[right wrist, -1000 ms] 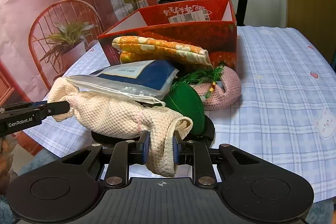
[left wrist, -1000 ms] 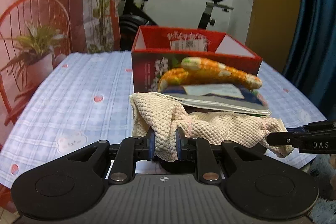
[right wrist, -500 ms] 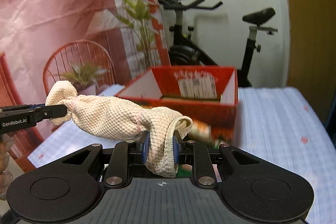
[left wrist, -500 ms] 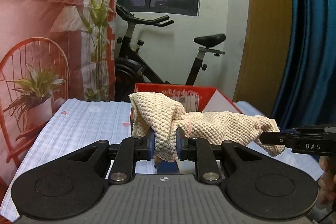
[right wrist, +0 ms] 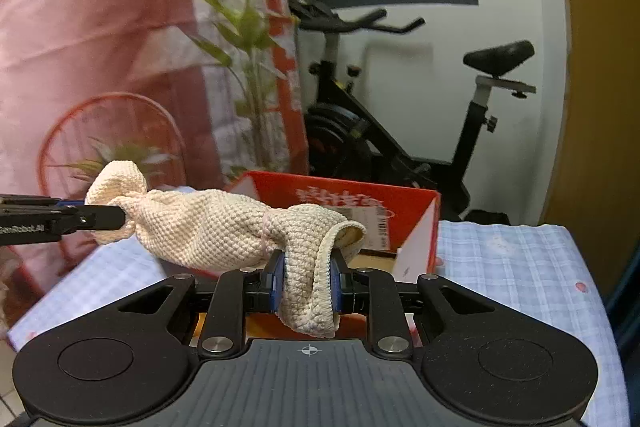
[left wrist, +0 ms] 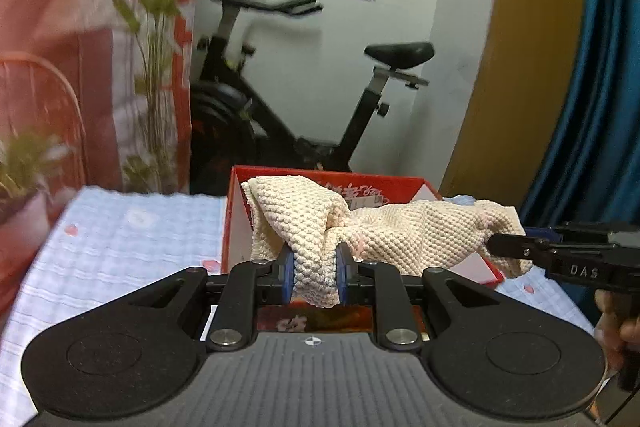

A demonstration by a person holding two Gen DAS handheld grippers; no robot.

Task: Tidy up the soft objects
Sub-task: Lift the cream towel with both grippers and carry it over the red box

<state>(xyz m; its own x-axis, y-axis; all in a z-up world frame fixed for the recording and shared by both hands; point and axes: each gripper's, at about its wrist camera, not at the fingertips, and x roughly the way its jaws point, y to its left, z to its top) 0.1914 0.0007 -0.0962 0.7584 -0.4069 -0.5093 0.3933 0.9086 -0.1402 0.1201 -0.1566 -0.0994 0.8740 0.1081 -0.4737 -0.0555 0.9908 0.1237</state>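
A cream knitted cloth [left wrist: 400,235] hangs stretched in the air between my two grippers. My left gripper [left wrist: 314,273] is shut on one end of it. At the right edge of that view, the right gripper's fingers [left wrist: 516,249] pinch the other end. In the right wrist view my right gripper [right wrist: 307,281] is shut on the cloth [right wrist: 216,227], and the left gripper's fingers [right wrist: 100,217] clamp its far bunched end. Behind and below the cloth stands an open red cardboard box [left wrist: 384,183] [right wrist: 360,193]. The other soft items are hidden.
The table carries a light blue checked tablecloth [left wrist: 120,247] [right wrist: 512,267]. Behind it stand an exercise bike [left wrist: 312,131], a tall green plant [right wrist: 248,75] and a red wire chair [right wrist: 120,139]. A blue curtain [left wrist: 592,107] hangs on the right.
Both grippers have risen with the cloth, lifting it off the pile of soft items. The pile has dropped out of sight, and the red box now lies just beyond the cloth.
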